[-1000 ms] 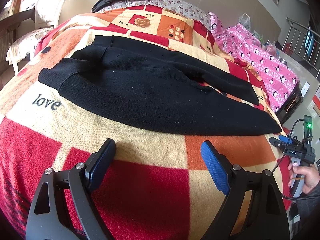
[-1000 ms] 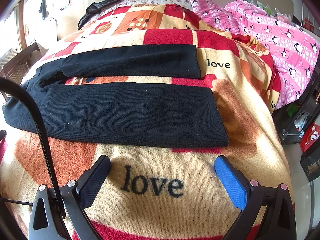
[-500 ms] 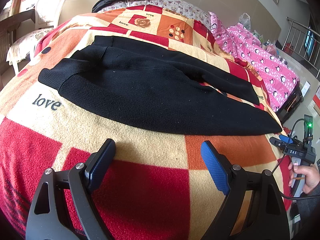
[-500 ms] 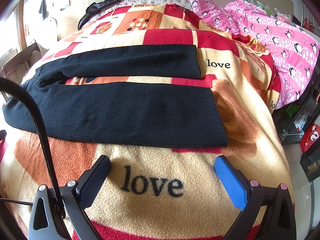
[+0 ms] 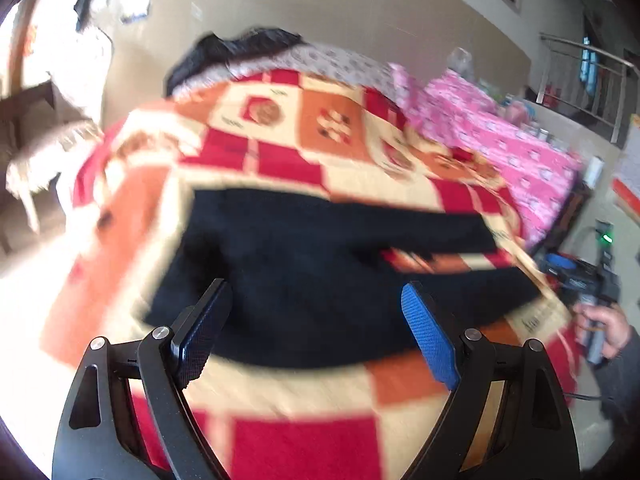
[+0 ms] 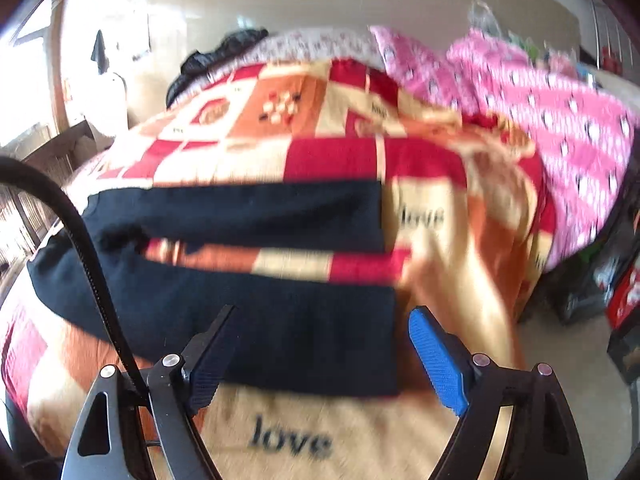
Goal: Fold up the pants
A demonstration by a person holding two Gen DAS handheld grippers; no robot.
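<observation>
Black pants (image 5: 320, 264) lie flat on a bed under a red, orange and cream checked blanket (image 5: 304, 448), both legs stretched out to the right. My left gripper (image 5: 316, 328) hangs open above the waist end, with nothing between its fingers. In the right wrist view the two legs (image 6: 248, 300) run side by side, cuffs at the right. My right gripper (image 6: 320, 356) hovers over the near leg's cuff; its jaws are closing, and no cloth is between the pads. Both views are blurred by motion.
A pink patterned quilt (image 5: 500, 140) lies along the bed's right side. A dark garment (image 5: 236, 44) sits at the head of the bed. A chair (image 5: 44, 152) stands left of the bed. A hand (image 5: 604, 328) holds the right gripper's handle at the right edge.
Both grippers have risen and tilted, so the pants now sit lower in each view and more of the room shows. The right jaws stand narrower than before.
</observation>
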